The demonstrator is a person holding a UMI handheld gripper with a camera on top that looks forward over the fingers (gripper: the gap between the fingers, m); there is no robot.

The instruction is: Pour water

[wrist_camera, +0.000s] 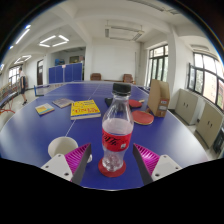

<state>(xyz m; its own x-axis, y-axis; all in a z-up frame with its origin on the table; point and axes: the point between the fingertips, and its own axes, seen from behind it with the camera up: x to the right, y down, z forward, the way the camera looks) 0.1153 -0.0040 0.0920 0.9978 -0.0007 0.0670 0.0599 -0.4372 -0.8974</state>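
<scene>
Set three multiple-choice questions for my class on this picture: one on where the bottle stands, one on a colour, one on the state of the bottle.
1. Where does the bottle stand?
A. between the gripper fingers
B. on the yellow book
C. on the floor

2. What colour is the table?
A. green
B. blue
C. white

3. What state is the bottle in?
A. lying on its side
B. upright with its cap on
C. upright with no cap

Answers:
1. A: the two fingers flank its base, with the book farther off behind it.
2. B: the whole tabletop around the bottle is blue.
3. B: it stands on the table and a white cap tops its neck.
</scene>
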